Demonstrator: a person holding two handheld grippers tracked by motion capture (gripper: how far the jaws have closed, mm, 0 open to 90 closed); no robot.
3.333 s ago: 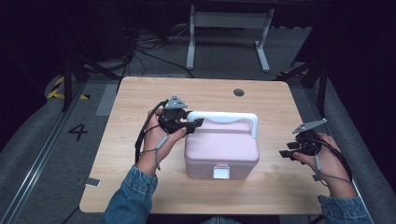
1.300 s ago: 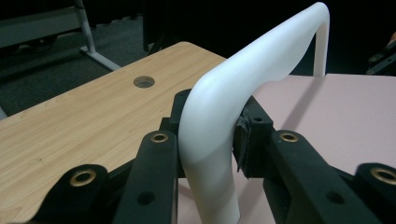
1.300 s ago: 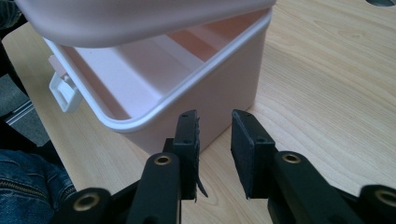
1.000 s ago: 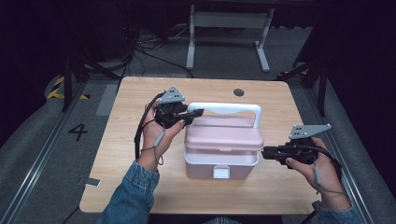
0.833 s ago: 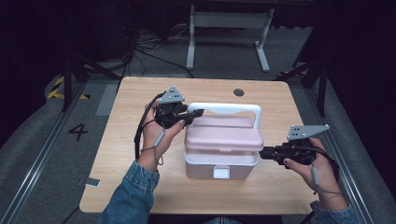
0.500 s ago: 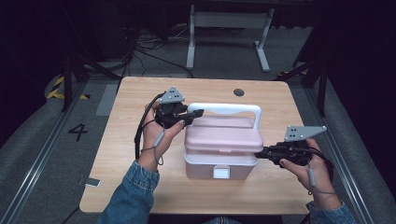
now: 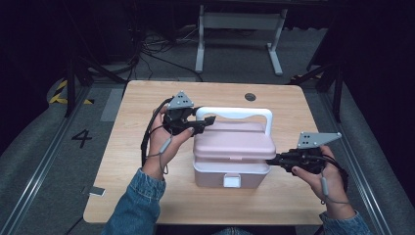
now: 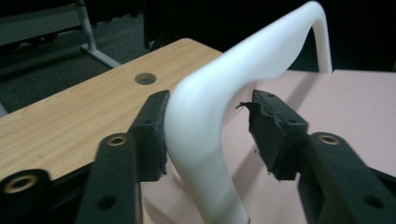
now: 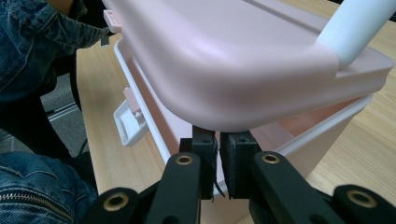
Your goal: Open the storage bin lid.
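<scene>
The pink plastic box [image 7: 230, 156] on the wooden counter [image 7: 137, 127] is partly open: the left hand-held gripper [image 8: 210, 135], jaws apart, straddles its white handle [image 8: 219, 93], the right hand-held gripper [image 9: 218, 154], jaws together, props the lid [image 9: 233, 60] just above it

Overhead light falling evenly on the pale wooden tabletop [image 7: 147, 196], surroundings sinking into near-black, soft shadow pooling beside the pink plastic lidded box [image 7: 230, 169], white curved plastic handle [image 8: 219, 93] glaring slightly, nearest black jaws blurring, high view looking grainy.
</scene>
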